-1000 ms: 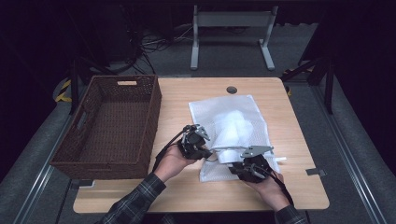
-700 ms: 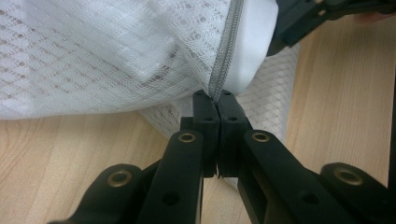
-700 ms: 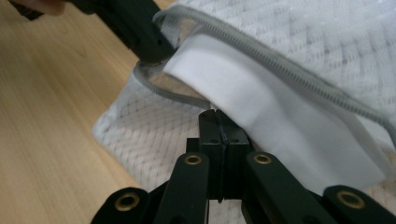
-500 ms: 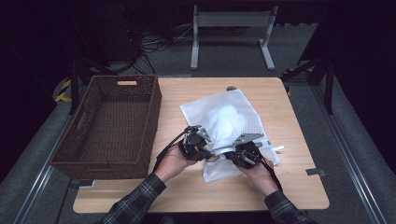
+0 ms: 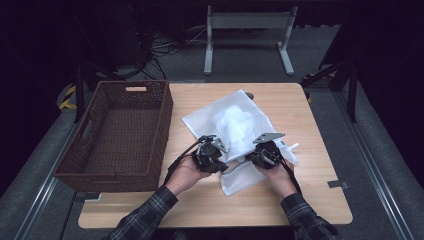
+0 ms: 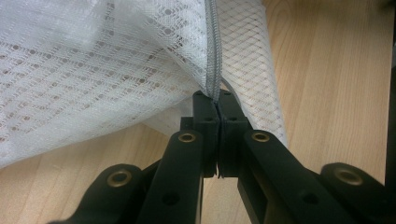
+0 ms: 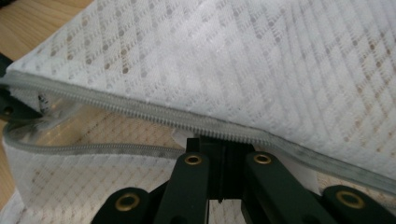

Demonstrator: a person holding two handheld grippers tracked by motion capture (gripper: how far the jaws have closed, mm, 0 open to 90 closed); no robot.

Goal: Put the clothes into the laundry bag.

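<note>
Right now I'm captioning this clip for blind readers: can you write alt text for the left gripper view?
The left gripper has its black jaws shut on the grey zipper of a white mesh bag, which drapes up and left above a light wooden table.

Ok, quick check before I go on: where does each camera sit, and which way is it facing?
High view: fixed above the person's side, looking forward and down on the table, wicker basket and mesh bag; both forearms, left tongs and right tongs show.
Left gripper view: rides the left tongs, looking along shut jaws pinching the bag's zipper.
Right gripper view: rides the right tongs, jaws shut on the zipper edge.
Shared: all three show the mesh bag on the wooden table.
</note>
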